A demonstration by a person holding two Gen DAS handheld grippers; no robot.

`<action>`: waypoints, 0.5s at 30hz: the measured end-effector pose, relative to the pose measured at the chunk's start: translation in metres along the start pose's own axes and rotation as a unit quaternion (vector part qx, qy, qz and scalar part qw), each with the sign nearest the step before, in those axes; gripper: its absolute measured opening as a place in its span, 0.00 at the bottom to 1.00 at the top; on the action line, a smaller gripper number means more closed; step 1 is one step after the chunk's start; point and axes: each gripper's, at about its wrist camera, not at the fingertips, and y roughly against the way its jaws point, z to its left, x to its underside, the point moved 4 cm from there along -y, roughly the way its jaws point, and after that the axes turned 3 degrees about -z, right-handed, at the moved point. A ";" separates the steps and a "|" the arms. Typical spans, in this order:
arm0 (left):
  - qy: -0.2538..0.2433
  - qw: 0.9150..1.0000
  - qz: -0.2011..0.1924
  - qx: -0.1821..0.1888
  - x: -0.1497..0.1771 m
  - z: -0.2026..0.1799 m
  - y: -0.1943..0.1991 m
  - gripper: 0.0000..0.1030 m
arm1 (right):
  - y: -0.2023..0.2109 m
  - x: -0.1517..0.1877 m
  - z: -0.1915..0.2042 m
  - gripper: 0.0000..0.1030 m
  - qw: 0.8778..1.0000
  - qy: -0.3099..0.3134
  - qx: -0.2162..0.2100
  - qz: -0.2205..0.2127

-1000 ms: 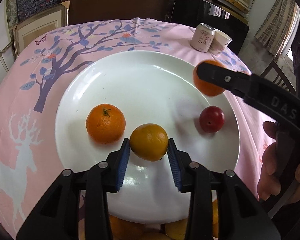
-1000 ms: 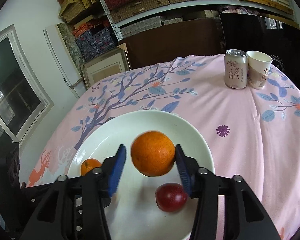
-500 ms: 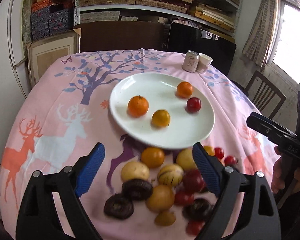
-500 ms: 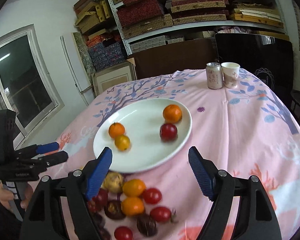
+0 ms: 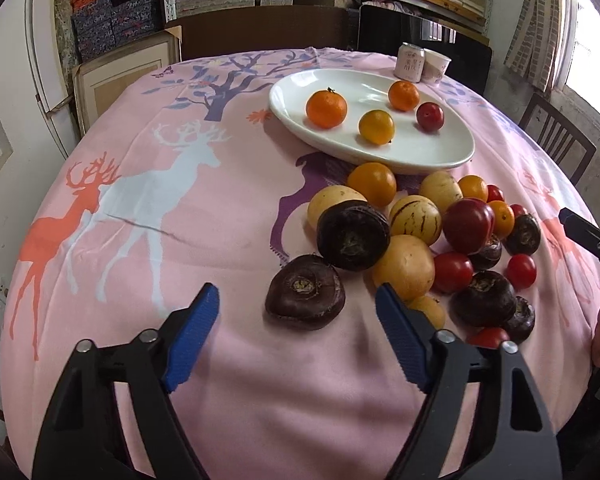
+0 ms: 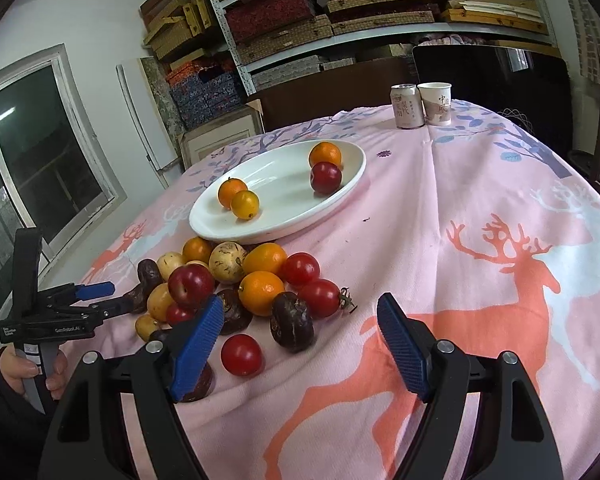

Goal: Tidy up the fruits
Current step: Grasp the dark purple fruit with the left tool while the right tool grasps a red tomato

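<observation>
A white plate (image 5: 432, 152) (image 6: 284, 224) holds two oranges, a yellow-orange fruit (image 5: 376, 127) and a red plum (image 5: 430, 117). In front of it a pile of fruit (image 5: 412, 236) (image 6: 236, 280) lies on the pink cloth: oranges, yellow melons, red tomatoes, dark purple fruits. My left gripper (image 5: 298, 326) is open and empty, low over the cloth just before a dark purple fruit (image 5: 305, 291). My right gripper (image 6: 300, 332) is open and empty, with a red tomato (image 6: 242, 355) near its left finger.
A drink can (image 6: 407, 105) and a paper cup (image 6: 436, 103) stand at the table's far side. A wooden chair (image 5: 556, 136) is at the right. Shelves with boxes fill the back wall. The round table's edge curves away on both sides.
Both grippers let go of their oranges on the plate, opened wide and pulled back toward the near edge. They now sit lower, close to the fruit pile.
</observation>
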 end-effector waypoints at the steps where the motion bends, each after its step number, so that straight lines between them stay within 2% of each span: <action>1: -0.006 1.000 0.008 0.000 -0.001 -0.002 -0.006 0.56 | 0.000 0.000 0.000 0.77 1.000 0.000 0.001 0.000; 3: -0.020 0.999 0.025 -0.004 0.001 -0.006 -0.018 0.43 | -0.001 0.000 -0.002 0.77 1.000 -0.003 0.001 0.002; 8: -0.022 1.000 0.014 0.005 0.001 -0.007 -0.015 0.41 | -0.002 0.000 -0.003 0.77 1.000 -0.007 -0.004 0.004; 12: -0.013 0.999 -0.047 0.004 0.002 -0.006 0.009 0.41 | -0.002 0.004 0.010 0.77 0.999 0.024 -0.029 0.016; 15: 0.021 0.996 -0.090 0.014 0.003 0.005 0.026 0.41 | -0.005 0.014 0.032 0.77 0.994 0.086 -0.050 0.037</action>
